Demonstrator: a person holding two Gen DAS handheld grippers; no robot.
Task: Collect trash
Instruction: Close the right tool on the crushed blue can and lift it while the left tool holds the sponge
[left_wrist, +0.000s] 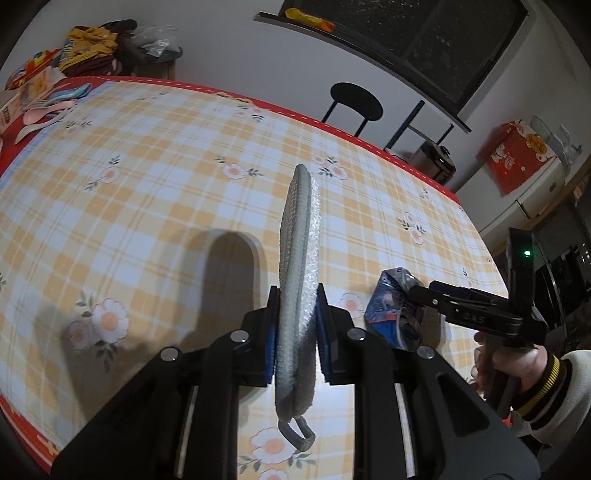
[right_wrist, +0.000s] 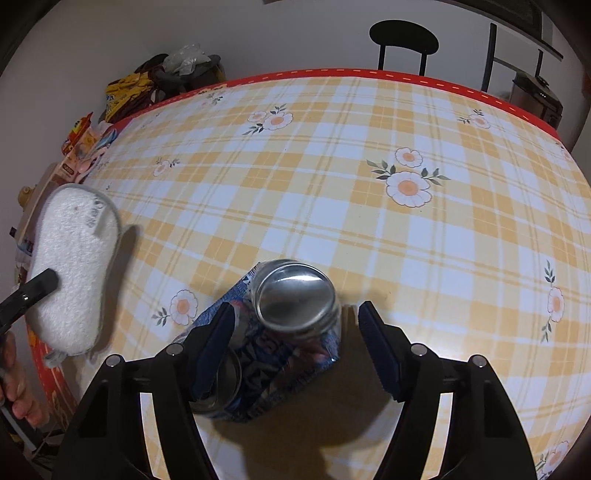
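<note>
A crushed blue drink can (right_wrist: 280, 332) lies on the checked tablecloth (right_wrist: 332, 184). My right gripper (right_wrist: 295, 332) is open with its fingers on either side of the can, close to the table. The can also shows in the left wrist view (left_wrist: 391, 310) with the right gripper (left_wrist: 424, 291) at it. My left gripper (left_wrist: 294, 317) is shut on a grey and white scrubbing pad (left_wrist: 295, 258) and holds it edge-on above the table. The pad shows from its white side in the right wrist view (right_wrist: 74, 269), at the left.
Clothes and bags (left_wrist: 99, 44) are piled beyond the table's far left corner, with packets and boxes (left_wrist: 33, 92) on that corner. A black chair (left_wrist: 354, 103) stands behind the far edge. A red box (left_wrist: 517, 155) sits on a white cabinet at right.
</note>
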